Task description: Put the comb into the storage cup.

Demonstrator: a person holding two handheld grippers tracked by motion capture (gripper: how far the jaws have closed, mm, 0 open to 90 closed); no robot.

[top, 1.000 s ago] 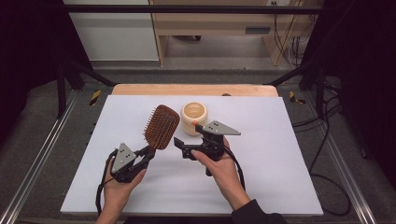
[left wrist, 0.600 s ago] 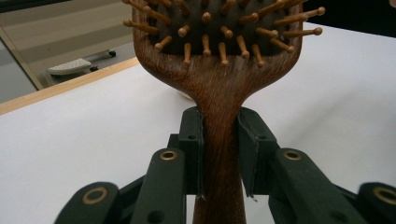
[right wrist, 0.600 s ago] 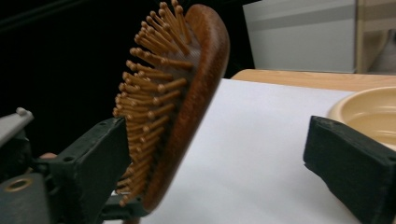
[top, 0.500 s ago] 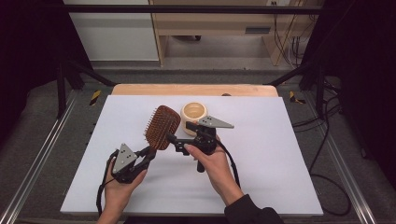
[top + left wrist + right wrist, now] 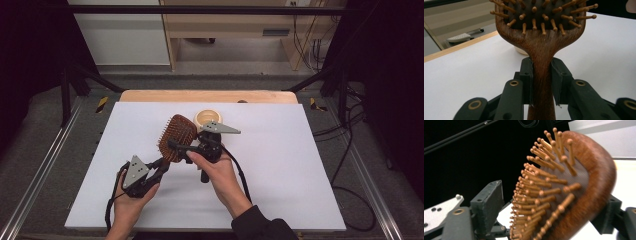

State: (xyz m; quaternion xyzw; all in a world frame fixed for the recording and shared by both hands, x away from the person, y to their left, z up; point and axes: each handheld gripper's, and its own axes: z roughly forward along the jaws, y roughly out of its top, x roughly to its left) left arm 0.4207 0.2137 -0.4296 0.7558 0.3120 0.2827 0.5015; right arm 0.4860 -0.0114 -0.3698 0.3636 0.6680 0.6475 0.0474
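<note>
Right now the left gripper (image 5: 159, 166) pinches the wooden hairbrush (image 5: 177, 131) by its handle, head raised toward one o'clock above the white table (image 5: 300, 165). Meanwhile the right gripper (image 5: 176, 148), jaws just closing, straddles the bristled head without pressing it. No writing is readable.

The white table (image 5: 280, 165) is evenly, softly lit from above, its surroundings dark. Soft shadows lie under the hands. The hairbrush (image 5: 564, 195) is blurred in the right gripper view.
</note>
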